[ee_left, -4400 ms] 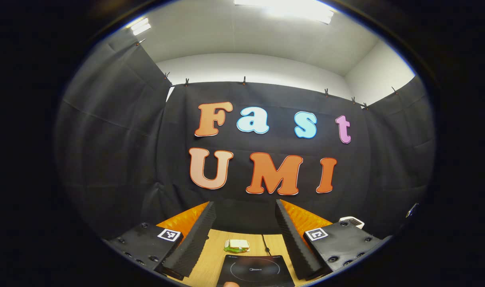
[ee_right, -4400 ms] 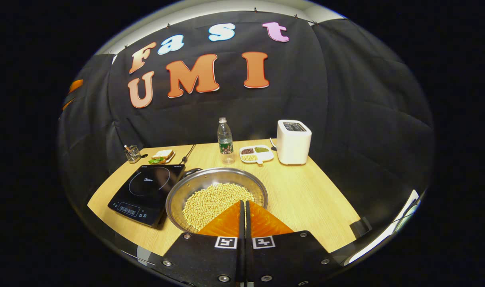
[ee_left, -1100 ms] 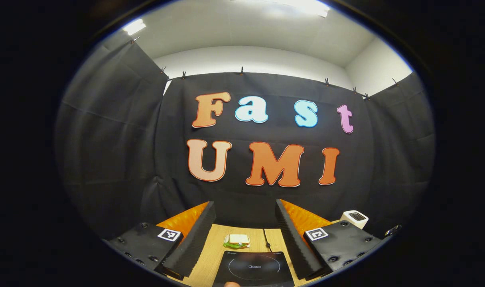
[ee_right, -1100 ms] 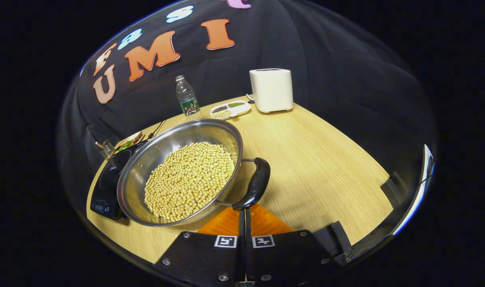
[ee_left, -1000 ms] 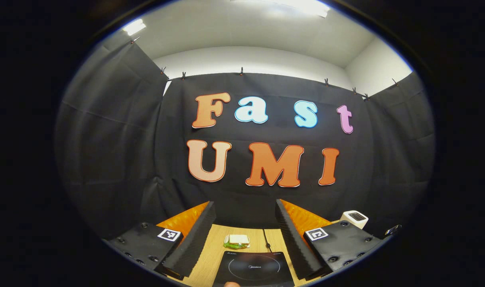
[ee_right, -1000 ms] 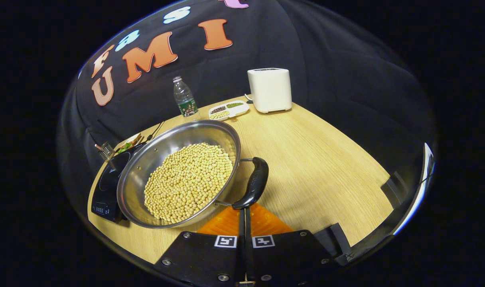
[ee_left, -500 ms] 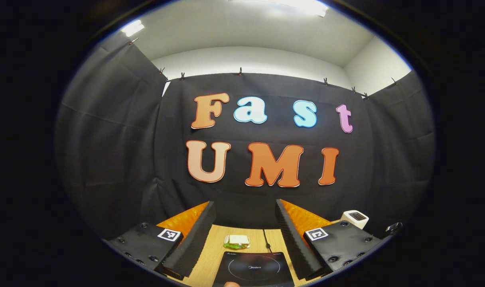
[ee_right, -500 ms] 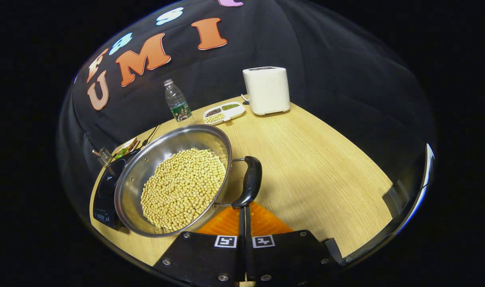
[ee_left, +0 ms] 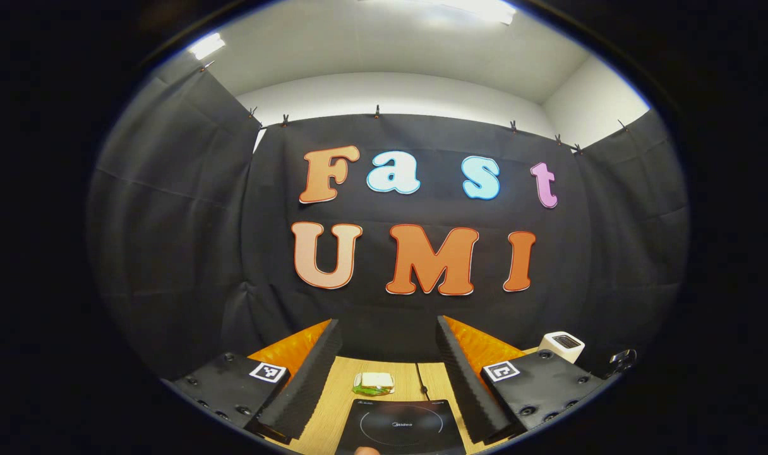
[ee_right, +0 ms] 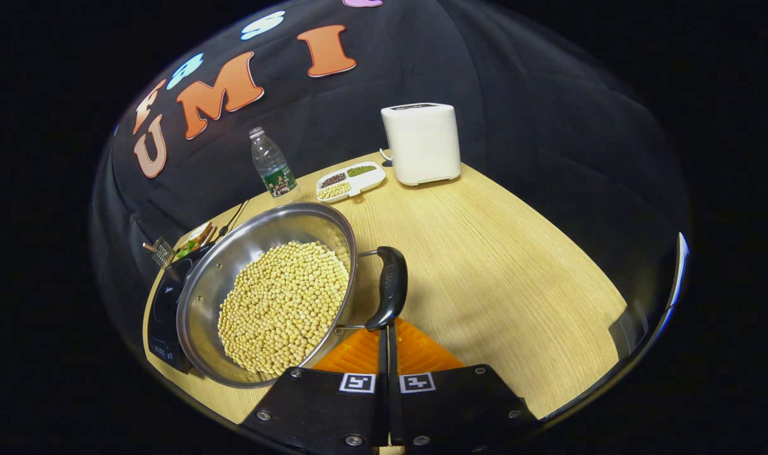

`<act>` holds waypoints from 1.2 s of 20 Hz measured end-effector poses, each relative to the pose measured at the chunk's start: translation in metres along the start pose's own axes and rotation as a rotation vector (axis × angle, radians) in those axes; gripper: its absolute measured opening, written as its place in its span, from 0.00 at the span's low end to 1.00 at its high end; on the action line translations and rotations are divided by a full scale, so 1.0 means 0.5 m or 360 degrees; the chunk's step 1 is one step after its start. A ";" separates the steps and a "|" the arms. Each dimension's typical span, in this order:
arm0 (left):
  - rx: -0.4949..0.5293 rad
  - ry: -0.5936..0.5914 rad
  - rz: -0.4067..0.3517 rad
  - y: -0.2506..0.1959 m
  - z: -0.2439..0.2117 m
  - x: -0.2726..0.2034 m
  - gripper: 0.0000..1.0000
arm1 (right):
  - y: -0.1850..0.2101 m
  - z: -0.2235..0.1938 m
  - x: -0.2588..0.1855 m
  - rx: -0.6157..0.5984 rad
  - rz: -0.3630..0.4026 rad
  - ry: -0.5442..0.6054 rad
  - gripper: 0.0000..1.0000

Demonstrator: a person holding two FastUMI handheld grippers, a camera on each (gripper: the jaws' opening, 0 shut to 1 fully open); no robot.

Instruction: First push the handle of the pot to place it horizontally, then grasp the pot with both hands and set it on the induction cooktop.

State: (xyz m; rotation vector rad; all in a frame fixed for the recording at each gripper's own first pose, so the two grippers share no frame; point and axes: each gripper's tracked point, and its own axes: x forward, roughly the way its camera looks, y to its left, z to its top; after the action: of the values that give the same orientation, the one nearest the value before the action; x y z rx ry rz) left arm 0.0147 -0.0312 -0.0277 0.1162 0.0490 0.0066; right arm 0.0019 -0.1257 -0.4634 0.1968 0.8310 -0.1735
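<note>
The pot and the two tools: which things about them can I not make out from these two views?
- Right gripper view: whether the right tool touches the pot handle; its tips meet the handle's near end, hiding any gap.
- Right gripper view: the pot covers part of the induction cooktop, hiding their overlap.
- Right gripper view: the pot's far-side handle, behind the rim.
- Left gripper view: the cooktop's near edge, cut off by the image edge, between the open left tool.
</note>
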 end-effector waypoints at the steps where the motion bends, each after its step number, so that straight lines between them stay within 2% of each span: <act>1: 0.0000 0.0002 0.0000 -0.002 -0.002 0.001 0.97 | 0.000 0.002 0.005 -0.0001 0.0000 0.0002 0.00; 24: -0.0013 0.0094 0.0013 -0.010 -0.062 0.042 0.98 | -0.026 0.039 0.053 0.0032 -0.0049 0.0043 0.00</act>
State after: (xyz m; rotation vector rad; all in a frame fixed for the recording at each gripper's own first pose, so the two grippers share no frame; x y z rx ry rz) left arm 0.0342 -0.0325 -0.0601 0.1084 0.1076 0.0183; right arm 0.0304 -0.1452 -0.4717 0.2053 0.8598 -0.2087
